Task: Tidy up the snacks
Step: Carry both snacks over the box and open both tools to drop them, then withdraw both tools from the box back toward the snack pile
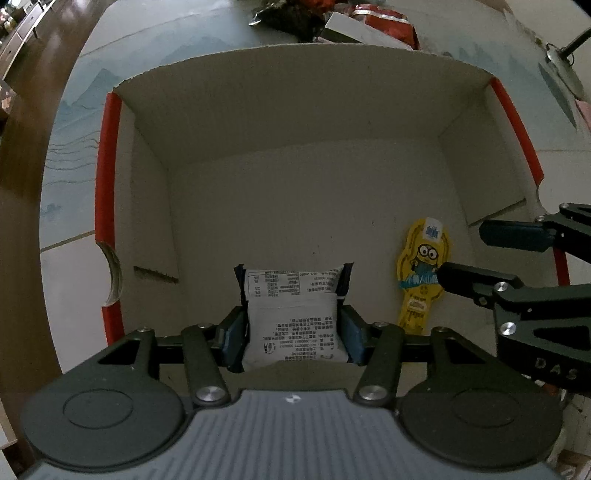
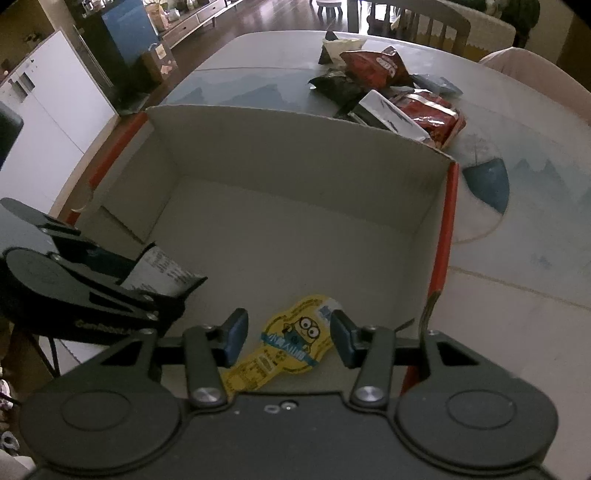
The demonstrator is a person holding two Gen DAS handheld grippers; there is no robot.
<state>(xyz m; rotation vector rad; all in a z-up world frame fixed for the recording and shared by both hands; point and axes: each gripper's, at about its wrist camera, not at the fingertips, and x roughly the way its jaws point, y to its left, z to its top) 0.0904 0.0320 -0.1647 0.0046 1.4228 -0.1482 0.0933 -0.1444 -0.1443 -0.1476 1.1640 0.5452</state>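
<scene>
An open cardboard box [image 1: 295, 110] with red edges fills the left wrist view. My left gripper [image 1: 293, 328] points down into it, shut on a white snack packet [image 1: 291, 291] printed with black text, its blue pads pressing both sides. A flat yellow cartoon snack packet [image 1: 421, 273] lies on the box floor to the right. My right gripper [image 1: 461, 254] hovers over it. In the right wrist view the yellow packet [image 2: 291, 339] lies flat beneath the open right gripper [image 2: 288, 325], with a gap beside the left pad. The left gripper [image 2: 173, 266] and its white packet [image 2: 159, 266] show at the left.
The box [image 2: 295, 155] sits on a pale table [image 2: 517, 295] with a painted landscape pattern. Beyond its far wall lies a pile of snack bags [image 2: 388, 74], red, black and white. Chairs [image 2: 424, 22] stand at the far side, and a white cabinet [image 2: 44, 110] to the left.
</scene>
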